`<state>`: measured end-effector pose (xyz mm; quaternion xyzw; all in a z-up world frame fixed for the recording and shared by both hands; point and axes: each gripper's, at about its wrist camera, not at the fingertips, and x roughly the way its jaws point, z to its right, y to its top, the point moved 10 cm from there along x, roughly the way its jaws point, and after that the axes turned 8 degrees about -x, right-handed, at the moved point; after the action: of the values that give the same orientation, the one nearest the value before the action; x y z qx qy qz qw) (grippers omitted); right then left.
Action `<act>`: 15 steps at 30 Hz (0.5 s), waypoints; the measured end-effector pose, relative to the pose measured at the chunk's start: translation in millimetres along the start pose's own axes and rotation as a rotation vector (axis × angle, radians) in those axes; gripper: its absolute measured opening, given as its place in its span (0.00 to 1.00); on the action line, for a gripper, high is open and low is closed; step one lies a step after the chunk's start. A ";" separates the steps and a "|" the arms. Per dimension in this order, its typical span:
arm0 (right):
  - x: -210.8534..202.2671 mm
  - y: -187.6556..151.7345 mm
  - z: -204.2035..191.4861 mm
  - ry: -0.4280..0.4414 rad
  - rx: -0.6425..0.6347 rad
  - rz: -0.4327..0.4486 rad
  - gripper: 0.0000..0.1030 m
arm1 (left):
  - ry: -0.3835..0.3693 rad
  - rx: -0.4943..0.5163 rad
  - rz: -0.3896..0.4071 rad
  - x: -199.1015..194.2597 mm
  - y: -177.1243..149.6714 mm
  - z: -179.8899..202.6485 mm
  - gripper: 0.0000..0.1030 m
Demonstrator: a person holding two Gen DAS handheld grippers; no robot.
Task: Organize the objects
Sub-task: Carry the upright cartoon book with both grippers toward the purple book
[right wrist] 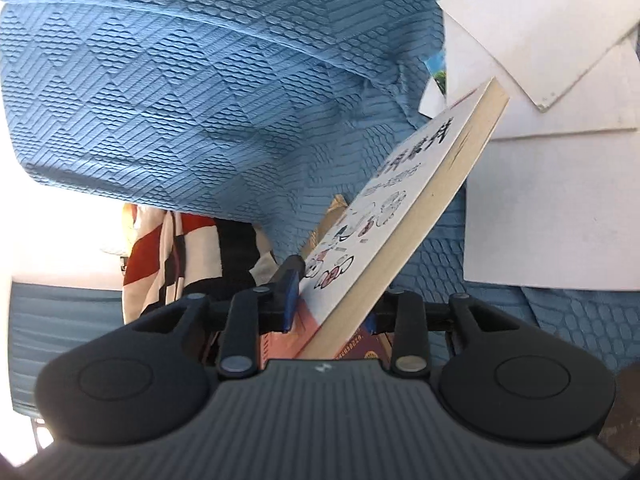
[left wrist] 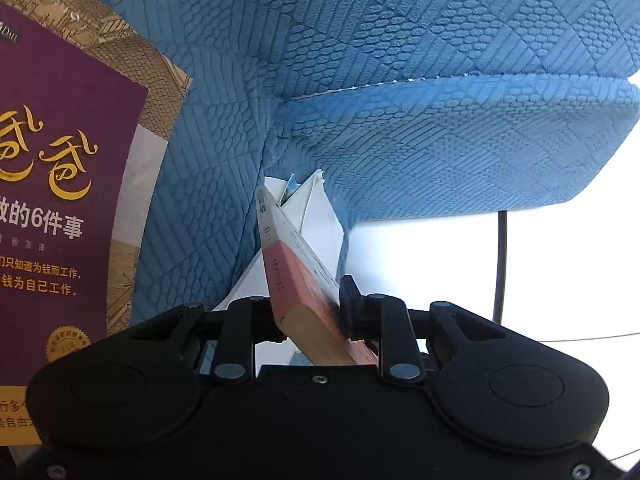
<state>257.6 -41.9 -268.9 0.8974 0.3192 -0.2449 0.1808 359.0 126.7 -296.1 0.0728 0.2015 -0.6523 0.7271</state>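
- Left wrist view: the left gripper (left wrist: 310, 312) was clamped on a thick book with a pink spine (left wrist: 298, 276), which stood tilted on its edge between the 2 fingers. Its far end pointed to white papers (left wrist: 320, 220) in the corner of the blue textured sofa (left wrist: 400, 80). A purple book (left wrist: 60, 184) leaned at the left.
- Right wrist view: the right gripper (right wrist: 332, 300) had the white-covered book (right wrist: 396, 208) tilted between its jaws; whether the pads pressed on it could not be told. White sheets (right wrist: 552, 184) lay on the sofa (right wrist: 180, 100) at the right.
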 end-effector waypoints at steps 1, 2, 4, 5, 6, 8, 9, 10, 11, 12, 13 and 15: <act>-0.6 -0.2 2.3 -0.012 0.006 -0.001 0.39 | 0.008 0.005 -0.004 0.3 -1.1 -0.6 0.22; -1.3 -0.5 5.0 -0.030 0.011 -0.002 0.41 | 0.017 0.008 -0.011 0.9 -2.6 -1.7 0.22; -2.8 -0.5 13.0 -0.074 0.030 -0.001 0.42 | 0.036 0.007 -0.026 3.5 -6.7 -4.9 0.22; -3.2 -0.6 16.0 -0.090 0.036 0.000 0.43 | 0.047 0.008 -0.031 4.5 -8.8 -7.1 0.22; -3.3 -1.2 19.6 -0.108 0.044 -0.002 0.44 | 0.048 0.008 -0.037 5.6 -11.1 -8.1 0.22; -4.8 -1.7 26.9 -0.142 0.062 0.004 0.47 | 0.054 0.013 -0.047 7.4 -16.0 -8.3 0.22; -5.3 -1.6 29.7 -0.158 0.067 0.009 0.48 | 0.061 0.021 -0.051 8.1 -18.4 -8.2 0.22; -6.3 -1.7 33.2 -0.177 0.076 0.013 0.48 | 0.068 0.027 -0.056 9.0 -20.9 -8.3 0.21; -7.4 -1.5 36.0 -0.191 0.085 0.019 0.48 | 0.069 0.031 -0.060 9.9 -23.1 -8.4 0.21; -8.4 -1.3 38.6 -0.201 0.096 0.025 0.48 | 0.071 0.032 -0.064 10.9 -24.9 -8.6 0.21; -9.7 -1.1 41.2 -0.214 0.107 0.032 0.48 | 0.075 0.034 -0.065 11.8 -26.0 -8.5 0.21; -12.2 0.1 43.8 -0.245 0.111 0.049 0.48 | 0.082 0.037 -0.064 12.2 -27.0 -8.2 0.21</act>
<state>235.3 -68.9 -297.8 0.8770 0.2587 -0.3654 0.1745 331.8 114.8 -304.1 0.1064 0.2211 -0.6751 0.6957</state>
